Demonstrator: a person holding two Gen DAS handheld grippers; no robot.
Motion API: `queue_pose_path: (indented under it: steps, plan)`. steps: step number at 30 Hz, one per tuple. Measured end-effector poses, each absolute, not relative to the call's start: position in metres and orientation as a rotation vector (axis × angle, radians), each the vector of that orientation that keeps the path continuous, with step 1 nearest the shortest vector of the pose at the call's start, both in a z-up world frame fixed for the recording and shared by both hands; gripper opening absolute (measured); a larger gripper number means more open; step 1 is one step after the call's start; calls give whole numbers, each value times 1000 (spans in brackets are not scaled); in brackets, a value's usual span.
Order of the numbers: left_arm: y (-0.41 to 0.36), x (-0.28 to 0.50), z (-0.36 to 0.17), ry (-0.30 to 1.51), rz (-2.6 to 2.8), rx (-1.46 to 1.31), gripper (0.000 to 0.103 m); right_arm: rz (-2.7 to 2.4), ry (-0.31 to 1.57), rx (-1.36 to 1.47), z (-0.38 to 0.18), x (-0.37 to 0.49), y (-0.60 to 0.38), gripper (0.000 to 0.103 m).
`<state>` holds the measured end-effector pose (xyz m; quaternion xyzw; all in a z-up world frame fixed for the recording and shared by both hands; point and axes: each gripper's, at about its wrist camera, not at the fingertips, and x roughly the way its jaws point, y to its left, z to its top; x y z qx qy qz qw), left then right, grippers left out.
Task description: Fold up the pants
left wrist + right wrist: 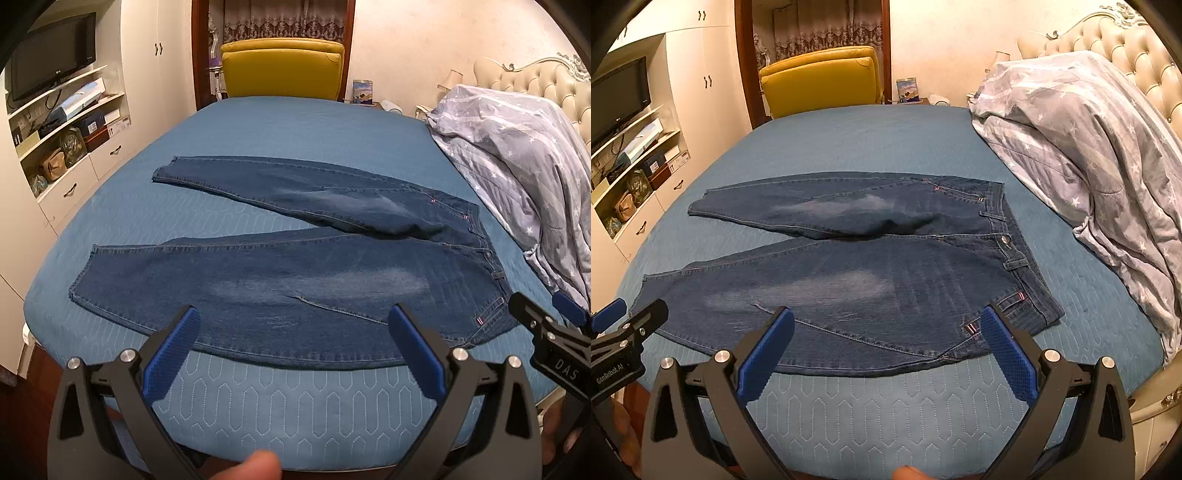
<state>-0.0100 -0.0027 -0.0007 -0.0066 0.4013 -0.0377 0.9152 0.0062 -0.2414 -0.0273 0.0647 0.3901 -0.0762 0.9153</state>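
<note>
Dark blue jeans (280, 288) lie spread flat on the blue bedspread (295, 125), waistband to the right, the two legs splayed to the left. In the right wrist view the same jeans (871, 280) show the waist button and belt loops at the right. My left gripper (293, 325) hovers open over the near leg's lower edge, holding nothing. Over the hip and pocket area of the near side, my right gripper (886, 325) is open too and holds nothing. Each gripper shows at the edge of the other's view: the right gripper (550, 325) and the left gripper (628, 317).
A grey star-patterned duvet (517, 158) is heaped at the right against the tufted headboard (535, 81). A yellow armchair (282, 70) stands beyond the bed's far side. White shelves with a television (51, 55) fill the left wall. A thumb (258, 465) shows at the bottom.
</note>
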Motion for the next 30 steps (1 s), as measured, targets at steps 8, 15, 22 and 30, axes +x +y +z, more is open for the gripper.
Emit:
queue_pose_path:
  steps: [8,15,22,30]
  plan:
    - [-4,-9,-3,831,-93,-18,102,-159,803,131,-27,7,-241,98]
    - [-1,-8,-3,833,-92,-25,102,-159,803,129,-27,8,-243,98]
    - [-1,-7,-4,836,-93,-28,102,-160,805,130,-27,8,-245,98]
    - [-1,-5,-5,842,-94,-29,102,-160,806,131,-28,7,-246,98]
